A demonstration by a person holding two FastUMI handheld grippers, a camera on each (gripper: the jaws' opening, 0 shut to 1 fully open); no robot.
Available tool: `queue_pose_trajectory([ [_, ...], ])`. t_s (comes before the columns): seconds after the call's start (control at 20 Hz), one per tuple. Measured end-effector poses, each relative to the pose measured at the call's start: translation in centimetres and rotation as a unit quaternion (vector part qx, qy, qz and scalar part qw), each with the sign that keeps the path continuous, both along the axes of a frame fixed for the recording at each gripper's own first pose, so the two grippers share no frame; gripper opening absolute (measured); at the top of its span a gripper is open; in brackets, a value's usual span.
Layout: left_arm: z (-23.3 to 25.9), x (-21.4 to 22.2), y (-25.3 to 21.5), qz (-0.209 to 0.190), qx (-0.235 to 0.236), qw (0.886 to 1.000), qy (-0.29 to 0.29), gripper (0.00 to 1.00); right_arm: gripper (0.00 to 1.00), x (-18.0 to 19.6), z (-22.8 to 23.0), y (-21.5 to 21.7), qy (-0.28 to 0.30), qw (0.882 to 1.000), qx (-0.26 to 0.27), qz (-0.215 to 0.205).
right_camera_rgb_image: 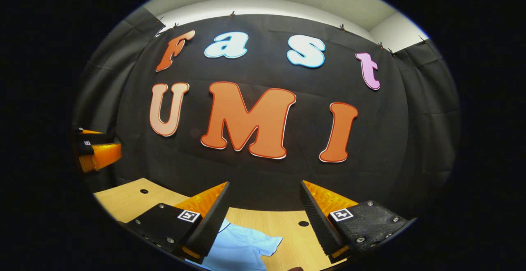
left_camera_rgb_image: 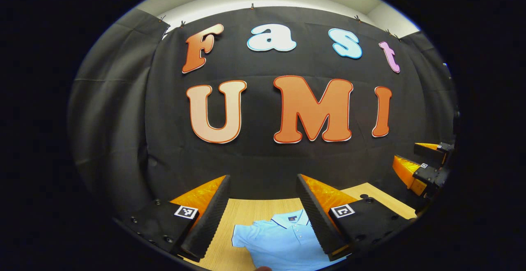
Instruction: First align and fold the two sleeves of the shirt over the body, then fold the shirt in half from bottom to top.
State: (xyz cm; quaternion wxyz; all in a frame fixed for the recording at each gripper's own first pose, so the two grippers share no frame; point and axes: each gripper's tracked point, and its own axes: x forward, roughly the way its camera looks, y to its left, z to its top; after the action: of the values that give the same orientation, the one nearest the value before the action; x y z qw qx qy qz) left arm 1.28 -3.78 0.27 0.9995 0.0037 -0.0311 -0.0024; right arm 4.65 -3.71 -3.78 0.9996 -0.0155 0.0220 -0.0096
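Observation:
A light blue polo shirt lies flat on the wooden table, collar toward the booth wall, one short sleeve spread out to the left. My left gripper hovers above it, open, nothing between its fingers. In the right gripper view the shirt's other sleeve lies on the table below my right gripper, which is also open and holds nothing. The right gripper appears at the right edge of the left gripper view, and the left gripper at the left edge of the right gripper view.
The table has small round holes in its top, one more hole near the shirt sleeve. The black cloth wall stands close behind the table's far edge.

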Motion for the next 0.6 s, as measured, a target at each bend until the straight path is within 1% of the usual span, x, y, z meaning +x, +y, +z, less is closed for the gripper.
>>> queue_pose_trajectory([
  [0.15, -0.3, 0.1, -0.4, -0.001, 0.013, 1.000, -0.002, 1.00, 0.99, 1.8, -1.9, -1.4, 0.018, 1.000, -0.010, -0.011],
  [0.4, -1.2, 0.2, -0.1, 0.023, 0.029, 0.999, 0.006, 1.00, 0.99, 5.7, -6.5, -3.4, 0.075, 0.997, -0.006, -0.019],
  [0.6, -2.2, 0.6, 0.0, 0.045, 0.049, 0.997, 0.023, 1.00, 0.98, 8.6, -10.9, -4.6, 0.127, 0.992, -0.005, -0.016],
])
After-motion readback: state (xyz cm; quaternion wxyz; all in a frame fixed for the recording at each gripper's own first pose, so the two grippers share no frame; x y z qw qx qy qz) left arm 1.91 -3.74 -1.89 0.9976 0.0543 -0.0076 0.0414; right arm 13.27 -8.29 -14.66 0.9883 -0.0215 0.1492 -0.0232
